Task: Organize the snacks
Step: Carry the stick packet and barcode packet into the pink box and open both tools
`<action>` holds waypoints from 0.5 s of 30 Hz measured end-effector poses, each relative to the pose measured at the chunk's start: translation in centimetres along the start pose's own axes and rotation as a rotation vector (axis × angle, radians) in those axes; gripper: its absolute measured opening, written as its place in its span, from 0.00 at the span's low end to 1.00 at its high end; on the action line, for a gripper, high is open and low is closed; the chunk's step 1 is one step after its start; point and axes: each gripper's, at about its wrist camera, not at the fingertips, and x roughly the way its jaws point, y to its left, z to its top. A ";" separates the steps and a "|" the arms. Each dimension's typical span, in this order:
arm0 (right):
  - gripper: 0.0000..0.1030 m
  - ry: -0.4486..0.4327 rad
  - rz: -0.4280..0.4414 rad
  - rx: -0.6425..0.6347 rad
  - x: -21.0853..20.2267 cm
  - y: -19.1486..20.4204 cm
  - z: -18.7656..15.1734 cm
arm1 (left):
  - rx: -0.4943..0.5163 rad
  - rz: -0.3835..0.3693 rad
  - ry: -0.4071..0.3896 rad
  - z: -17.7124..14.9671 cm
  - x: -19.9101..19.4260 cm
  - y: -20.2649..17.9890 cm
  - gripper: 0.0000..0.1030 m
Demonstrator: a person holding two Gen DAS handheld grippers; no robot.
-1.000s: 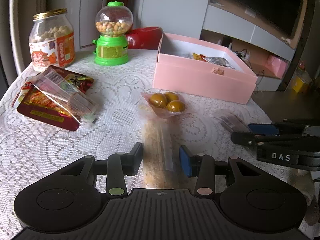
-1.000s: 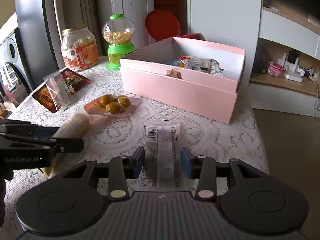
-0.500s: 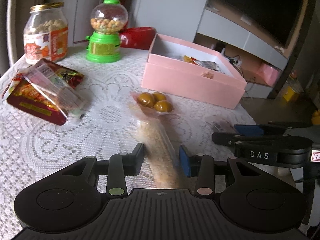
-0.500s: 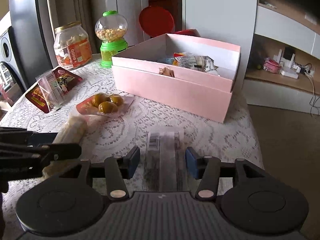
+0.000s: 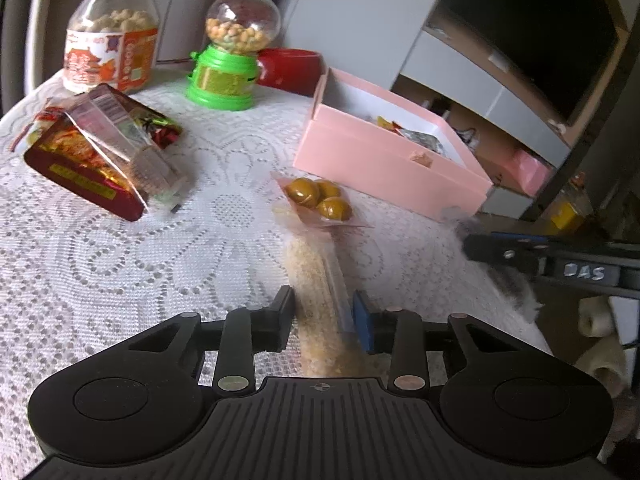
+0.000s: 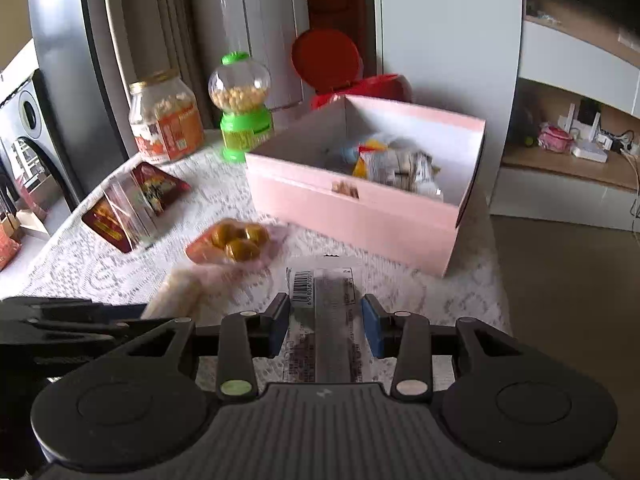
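Note:
My left gripper is shut on a long clear bag of pale crumbly snack, held above the table. My right gripper is shut on a flat clear packet with a barcode, lifted off the table. A pink box with several snack packets inside stands ahead of the right gripper; it also shows in the left wrist view. A pack of three brown eggs lies between the bag and the box, also seen in the right wrist view.
Red and clear snack packets lie at the left. A jar of puffs and a green candy dispenser stand at the back. A red bin is behind the box. The table's right edge is near the right gripper.
Both grippers have risen and tilted with their packets held. The right gripper's packet has come off the table and the view now looks down into the pink box.

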 end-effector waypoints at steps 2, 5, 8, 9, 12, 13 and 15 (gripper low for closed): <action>0.37 -0.002 0.003 -0.009 -0.5 -0.3 0.3 | 0.010 0.046 0.003 0.1 0.1 -0.8 0.35; 0.37 0.010 0.013 -0.007 -1.1 -0.9 0.8 | 0.040 0.108 0.022 0.3 0.3 -2.2 0.33; 0.37 -0.004 0.012 -0.006 -1.9 -1.6 1.3 | 0.080 0.107 0.009 0.4 -0.3 -3.1 0.33; 0.37 -0.011 0.009 -0.006 -2.2 -1.7 1.5 | 0.095 0.102 -0.007 0.5 -0.7 -3.3 0.32; 0.37 -0.033 0.011 0.001 -3.3 -2.2 2.3 | 0.130 0.089 -0.066 1.3 -2.1 -4.4 0.32; 0.37 -0.041 0.015 0.005 -3.7 -2.4 2.7 | 0.137 0.076 -0.085 1.9 -2.6 -4.7 0.32; 0.37 -0.067 0.025 0.013 -4.8 -2.7 3.8 | 0.155 0.059 -0.134 3.4 -3.7 -5.4 0.32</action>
